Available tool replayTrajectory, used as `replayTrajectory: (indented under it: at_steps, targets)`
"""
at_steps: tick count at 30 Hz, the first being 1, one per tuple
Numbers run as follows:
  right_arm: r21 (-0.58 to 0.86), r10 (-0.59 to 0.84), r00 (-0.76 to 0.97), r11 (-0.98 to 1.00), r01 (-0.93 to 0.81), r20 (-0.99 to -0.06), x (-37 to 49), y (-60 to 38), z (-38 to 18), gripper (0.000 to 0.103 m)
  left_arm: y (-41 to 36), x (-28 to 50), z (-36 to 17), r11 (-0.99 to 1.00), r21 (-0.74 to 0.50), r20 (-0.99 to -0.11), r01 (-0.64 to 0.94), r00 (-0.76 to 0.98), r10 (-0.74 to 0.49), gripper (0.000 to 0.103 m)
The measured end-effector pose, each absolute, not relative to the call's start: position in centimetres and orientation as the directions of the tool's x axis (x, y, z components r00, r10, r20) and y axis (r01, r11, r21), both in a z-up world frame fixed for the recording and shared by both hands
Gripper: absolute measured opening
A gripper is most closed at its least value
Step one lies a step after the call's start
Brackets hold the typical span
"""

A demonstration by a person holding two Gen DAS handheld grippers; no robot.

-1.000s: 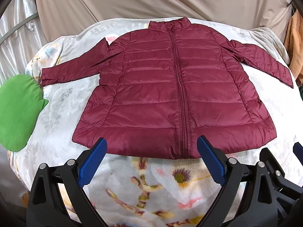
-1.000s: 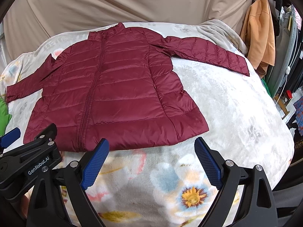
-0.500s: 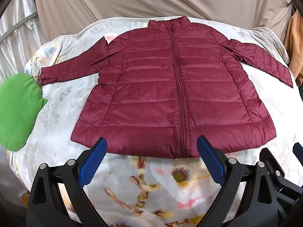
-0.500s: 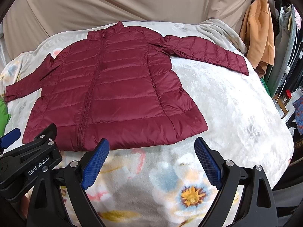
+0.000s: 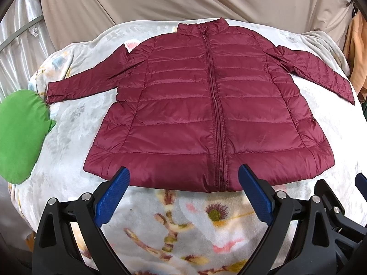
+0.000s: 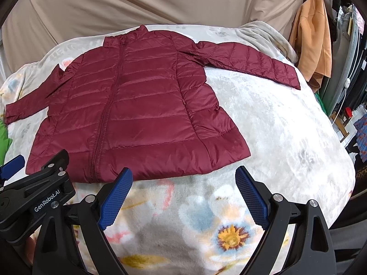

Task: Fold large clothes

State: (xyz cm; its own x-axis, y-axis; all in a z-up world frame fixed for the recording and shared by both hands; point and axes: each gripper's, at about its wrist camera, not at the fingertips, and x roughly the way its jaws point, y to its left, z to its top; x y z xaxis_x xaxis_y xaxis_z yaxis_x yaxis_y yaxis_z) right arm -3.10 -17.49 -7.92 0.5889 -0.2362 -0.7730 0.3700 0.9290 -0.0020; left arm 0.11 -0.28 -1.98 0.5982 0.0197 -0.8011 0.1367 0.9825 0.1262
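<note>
We see the maroon jacket (image 5: 206, 114) spread flat on the floral blanket (image 5: 179, 217), its hem at 12 o'clock from our left claw (image 5: 183, 183) and right claw (image 6: 183, 183), both spread wide and empty; the left cuff is cut off in the right view.

A maroon quilted puffer jacket (image 5: 206, 114) lies flat, front up and zipped shut (both sleeves spread outward), on a floral blanket (image 5: 183, 217).

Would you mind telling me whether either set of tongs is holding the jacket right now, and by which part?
Nothing is held. The left tongs and right tongs are both open, near the hem of the jacket, which lies flat on the blanket.
</note>
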Motion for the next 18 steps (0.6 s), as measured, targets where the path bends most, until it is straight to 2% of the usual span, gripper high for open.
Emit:
replayTrajectory:
  at_steps: [7,11,18]
  targets:
    - [0.010,-0.210,0.590,0.938,0.346,-0.779,-2.4,-18.0,-8.4,0.089,-0.2,1.0,-2.3,0.983,0.119,-0.812,0.138,0.584,0.016,0.093]
    - [0.044,-0.212,0.621,0.928,0.370,-0.755,-1.0,-22.1,-8.2,0.089,2.3,4.0,-1.8,0.998,0.033,-0.821,0.062,0.571,-0.008,0.094]
    - [0.273,-0.250,0.653,0.759,0.591,-0.715,3.6,-42.9,-9.4,0.089,7.2,10.5,-2.1,0.991,-0.022,-0.798,-0.133,0.599,0.062,0.095]
